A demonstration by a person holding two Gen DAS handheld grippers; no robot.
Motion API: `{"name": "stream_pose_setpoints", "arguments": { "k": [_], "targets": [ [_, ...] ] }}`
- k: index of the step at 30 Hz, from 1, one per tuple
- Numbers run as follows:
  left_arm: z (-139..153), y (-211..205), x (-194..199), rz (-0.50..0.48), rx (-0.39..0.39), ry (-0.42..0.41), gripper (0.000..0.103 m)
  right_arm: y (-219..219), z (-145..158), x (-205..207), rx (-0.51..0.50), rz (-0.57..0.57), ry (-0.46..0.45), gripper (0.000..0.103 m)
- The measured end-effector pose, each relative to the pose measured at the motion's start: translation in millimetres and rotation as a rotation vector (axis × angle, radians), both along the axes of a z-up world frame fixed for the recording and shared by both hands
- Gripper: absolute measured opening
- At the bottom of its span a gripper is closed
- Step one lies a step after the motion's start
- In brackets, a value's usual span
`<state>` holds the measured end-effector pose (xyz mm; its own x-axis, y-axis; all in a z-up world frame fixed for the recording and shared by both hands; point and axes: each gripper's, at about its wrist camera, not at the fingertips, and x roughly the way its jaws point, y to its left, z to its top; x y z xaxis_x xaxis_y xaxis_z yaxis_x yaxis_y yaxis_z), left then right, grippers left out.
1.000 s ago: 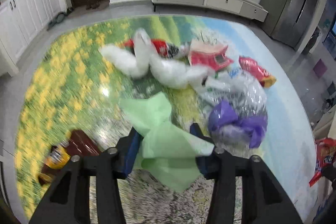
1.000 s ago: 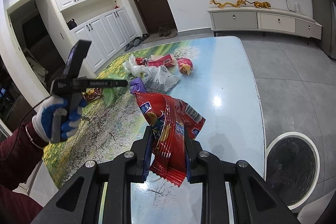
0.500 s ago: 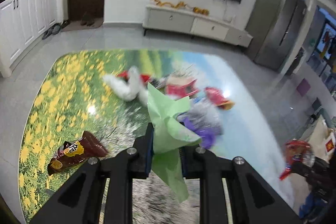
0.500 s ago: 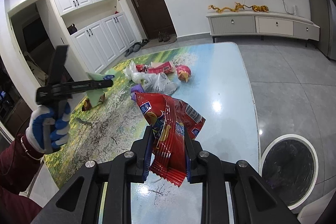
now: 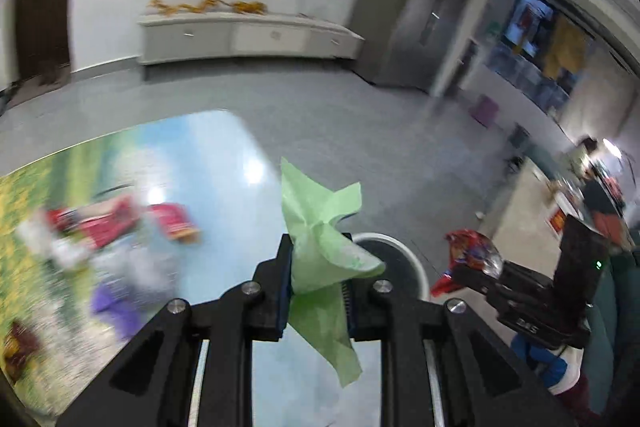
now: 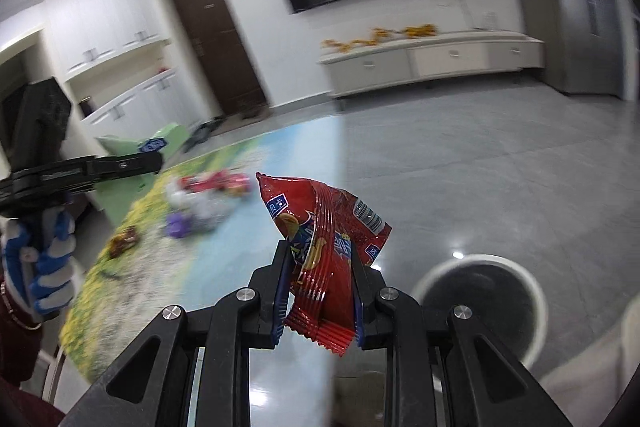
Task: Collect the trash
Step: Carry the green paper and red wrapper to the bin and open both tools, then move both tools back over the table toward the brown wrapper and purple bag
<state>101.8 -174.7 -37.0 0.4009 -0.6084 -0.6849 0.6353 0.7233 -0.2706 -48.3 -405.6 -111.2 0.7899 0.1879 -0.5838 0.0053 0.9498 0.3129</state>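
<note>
My left gripper (image 5: 318,259) is shut on a crumpled green paper (image 5: 320,239), held in the air above the table's right edge, with the round white-rimmed bin (image 5: 404,267) on the floor just beyond it. My right gripper (image 6: 319,259) is shut on a red snack wrapper (image 6: 324,227), held above the table's right side; the bin (image 6: 480,303) lies to its lower right. The right gripper with its red wrapper (image 5: 468,255) shows at the right of the left wrist view. The left gripper with the green paper (image 6: 136,147) shows at the left of the right wrist view.
More trash lies on the printed table (image 6: 240,267): red wrappers (image 5: 172,223), a clear bag with purple plastic (image 6: 192,215), a brown wrapper (image 6: 124,239). A low white cabinet (image 5: 240,35) and a dark TV stand along the far wall. Grey floor surrounds the table.
My left gripper closed on the green paper, lifted it and swung right toward the bin. My right gripper, still holding the red wrapper, has turned right, bringing the bin nearer.
</note>
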Motion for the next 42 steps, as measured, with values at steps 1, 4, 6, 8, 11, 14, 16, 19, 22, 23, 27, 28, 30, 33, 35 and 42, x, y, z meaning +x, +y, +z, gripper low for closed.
{"name": "stream_pose_setpoints", "arguments": {
  "k": [1, 4, 6, 8, 11, 14, 16, 19, 22, 23, 27, 28, 30, 33, 35, 42],
  "targets": [
    [-4, -24, 0, -0.038, 0.009, 0.011, 0.020, -11, -4, -2, -0.002, -0.030, 0.013, 0.024],
    [-15, -73, 2, -0.099, 0.029, 0.049, 0.021, -47, -17, -6, -0.004, -0.118, 0.054, 0.024],
    [-26, -105, 4, -0.127, 0.047, 0.072, 0.023, -69, -27, -5, 0.002, -0.167, 0.083, 0.024],
    [-38, -134, 5, -0.152, 0.063, 0.104, 0.023, -83, -38, -4, 0.008, -0.195, 0.108, 0.025],
    [-58, -166, 11, -0.176, 0.079, 0.143, 0.027, -99, -53, 3, 0.016, -0.216, 0.146, 0.026],
    [-75, -190, 17, -0.189, 0.088, 0.177, 0.035, -112, -72, 13, 0.027, -0.229, 0.186, 0.027],
    [-85, -201, 21, -0.192, 0.078, 0.209, 0.045, -117, -81, 18, 0.029, -0.239, 0.205, 0.032],
    [-94, -213, 29, -0.188, 0.056, 0.244, 0.060, -127, -97, 24, 0.040, -0.259, 0.233, 0.042],
    [-98, -216, 31, -0.185, 0.046, 0.263, 0.060, -137, -107, 28, 0.039, -0.283, 0.258, 0.048],
    [-98, -218, 30, -0.182, 0.047, 0.259, 0.060, -139, -110, 28, 0.040, -0.289, 0.264, 0.048],
    [-92, -203, 26, -0.163, 0.056, 0.220, 0.060, -144, -112, 25, 0.048, -0.306, 0.269, 0.048],
    [-90, -200, 25, -0.152, 0.054, 0.209, 0.060, -145, -111, 24, 0.052, -0.310, 0.267, 0.049],
    [-83, -189, 24, -0.125, 0.044, 0.181, 0.060, -144, -105, 24, 0.062, -0.317, 0.254, 0.048],
    [-69, -172, 20, -0.092, 0.036, 0.124, 0.060, -138, -86, 19, 0.072, -0.321, 0.211, 0.049],
    [-58, -159, 16, -0.075, 0.037, 0.089, 0.060, -133, -70, 15, 0.071, -0.318, 0.178, 0.049],
    [-23, -103, 3, -0.028, 0.046, -0.019, 0.060, -98, -2, 1, 0.043, -0.269, 0.043, 0.049]
  ]
}}
